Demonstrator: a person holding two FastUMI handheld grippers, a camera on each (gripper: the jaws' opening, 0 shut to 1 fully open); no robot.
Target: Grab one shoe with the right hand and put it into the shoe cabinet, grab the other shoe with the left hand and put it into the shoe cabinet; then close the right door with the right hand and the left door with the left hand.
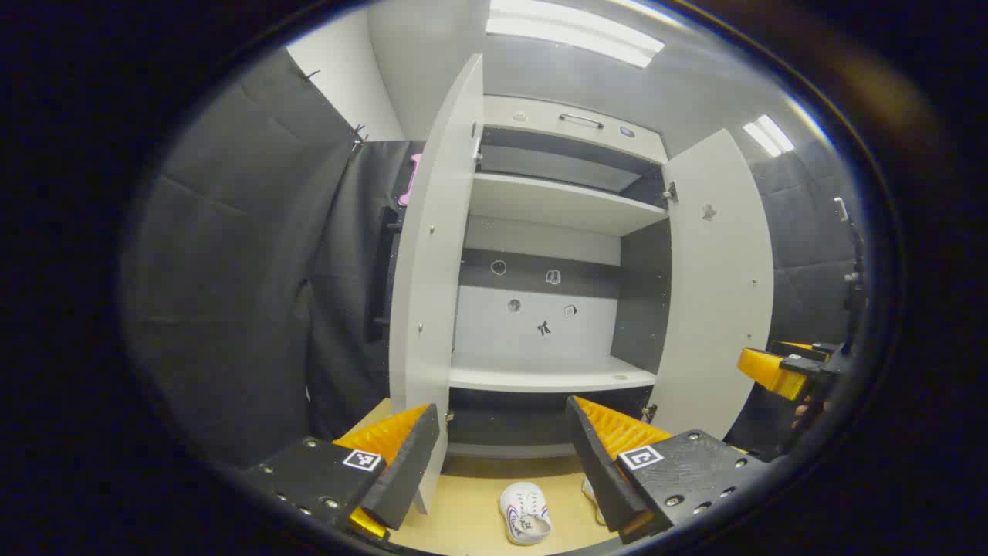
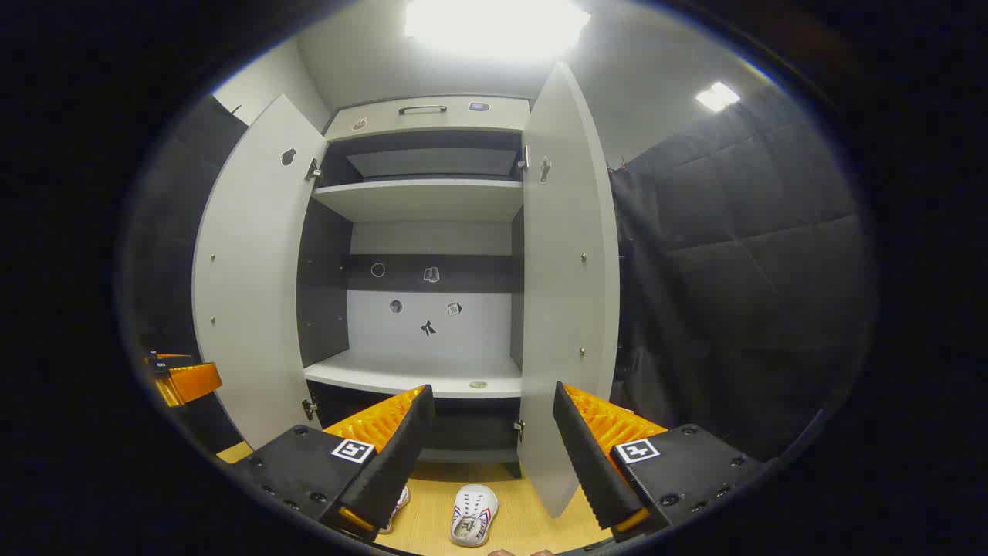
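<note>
Both tools, left tool (image 1: 502, 455) and right tool (image 2: 490, 455), are hanging released (nothing gripped); shoes (image 2: 472, 515) are lying at 6 o'clock before the open shoe cabinet (image 2: 424, 201).

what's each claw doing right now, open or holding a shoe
Left claw: open, holding nothing.
Right claw: open, holding nothing; both shoes lie on the floor.

Ceiling light panels (image 1: 575, 35) glow overhead, one very bright. The wooden floor (image 2: 525, 525) runs pale and tan. A pink object (image 1: 410, 179) (too small to identify) hangs on the dark wall.
</note>
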